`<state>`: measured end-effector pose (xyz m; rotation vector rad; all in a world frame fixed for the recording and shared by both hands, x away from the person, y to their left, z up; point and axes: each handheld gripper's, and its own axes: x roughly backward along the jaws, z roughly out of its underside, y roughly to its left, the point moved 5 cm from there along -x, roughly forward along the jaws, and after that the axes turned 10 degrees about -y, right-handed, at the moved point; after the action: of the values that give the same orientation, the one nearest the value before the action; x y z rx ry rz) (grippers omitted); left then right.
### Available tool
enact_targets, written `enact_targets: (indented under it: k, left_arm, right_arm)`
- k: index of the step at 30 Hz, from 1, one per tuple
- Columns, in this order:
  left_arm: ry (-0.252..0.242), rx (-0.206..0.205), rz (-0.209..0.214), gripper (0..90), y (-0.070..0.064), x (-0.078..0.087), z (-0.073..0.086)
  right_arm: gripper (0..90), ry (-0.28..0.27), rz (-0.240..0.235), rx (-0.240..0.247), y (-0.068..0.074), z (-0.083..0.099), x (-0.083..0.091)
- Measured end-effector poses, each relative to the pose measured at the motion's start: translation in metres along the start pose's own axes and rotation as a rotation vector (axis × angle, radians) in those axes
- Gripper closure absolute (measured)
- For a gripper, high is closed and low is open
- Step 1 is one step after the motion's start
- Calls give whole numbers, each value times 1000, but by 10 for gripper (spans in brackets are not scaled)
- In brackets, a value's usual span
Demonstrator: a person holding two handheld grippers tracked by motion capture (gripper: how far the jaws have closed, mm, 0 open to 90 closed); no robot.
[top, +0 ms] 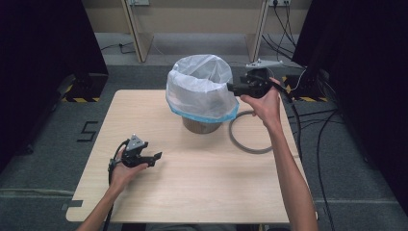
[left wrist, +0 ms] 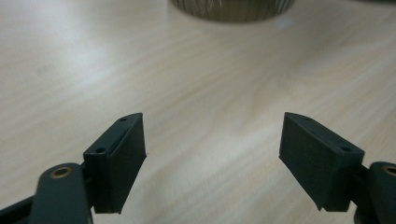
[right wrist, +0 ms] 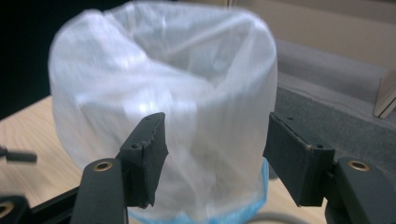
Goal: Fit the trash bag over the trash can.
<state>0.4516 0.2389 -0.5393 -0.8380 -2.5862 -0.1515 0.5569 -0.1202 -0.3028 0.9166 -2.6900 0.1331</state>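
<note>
My wooden table point(top: 192, 192) stands on grey carpet point(top: 48, 159), and a grey ring point(top: 235, 139) lies flat on the table's far right part. Left of the table there are black tape marks point(top: 87, 131) on the carpet, and black curtains point(top: 38, 48) hang on both sides of it. Beyond the table stand pale wooden legs point(top: 137, 38), while black cables point(top: 322, 144) trail over the carpet to the table's right.

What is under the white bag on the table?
Under the bag the brown ribbed base of a bin shows, standing on the table. The bag drapes over the rest of the bin, hiding its rim and inside.
</note>
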Motion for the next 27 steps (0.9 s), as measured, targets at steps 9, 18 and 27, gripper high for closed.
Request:
enact_targets:
  k: [9, 18, 27]
  left_arm:
    - [104, -45, -13, 217, -6, 4, 19]
    - [115, -11, 7, 199, -5, 6, 21]
    - [115, -11, 7, 198, -5, 6, 21]
  right_arm:
    - [313, 20, -11, 21, 20, -54, -46]
    - [303, 109, -5, 21, 36, -75, -122]
    - [305, 178, 8, -17, 38, -64, -185]
